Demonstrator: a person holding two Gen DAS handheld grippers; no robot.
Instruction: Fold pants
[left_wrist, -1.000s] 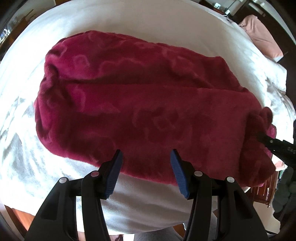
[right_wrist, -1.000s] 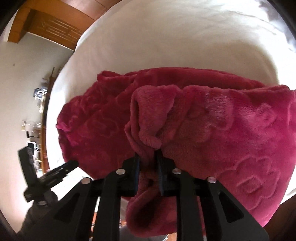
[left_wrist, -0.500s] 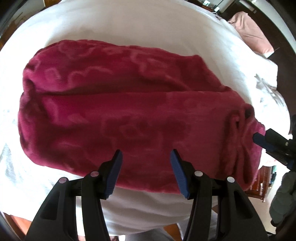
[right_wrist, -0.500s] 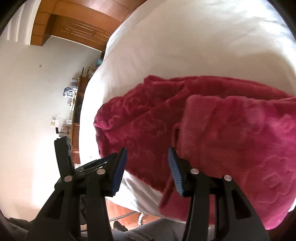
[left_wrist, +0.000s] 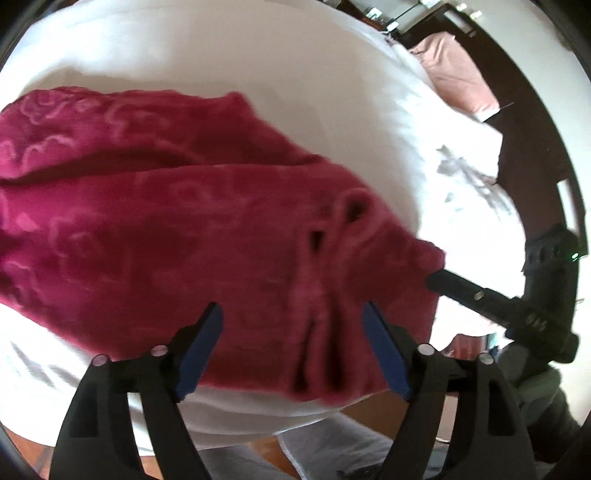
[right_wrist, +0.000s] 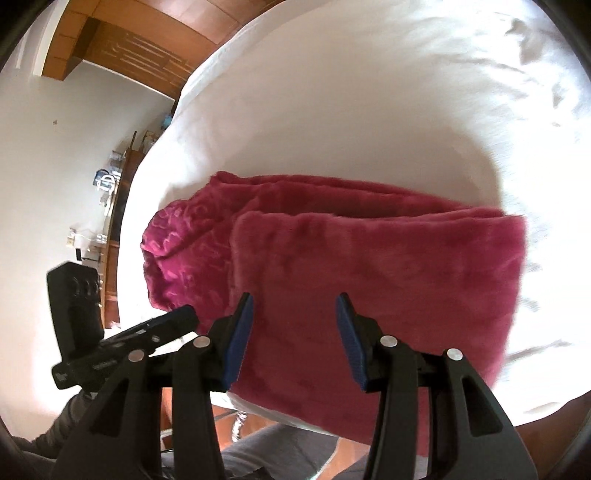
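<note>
Left wrist: L gripper (left_wrist: 291, 350) and R gripper (right_wrist: 293, 341) both agape, empty, opened just now; pants (left_wrist: 166, 236) bunched at 3 o'clock, could slump unfolded.

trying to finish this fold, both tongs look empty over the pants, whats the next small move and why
Probably bring the left tongs down onto the bunched end of the pants and close on it. Both the left and the right tongs stand open with nothing gripped; the left have just been opening wider. The pants lie folded lengthwise on the bed, so that rumpled end likely gets folded over next.
</note>
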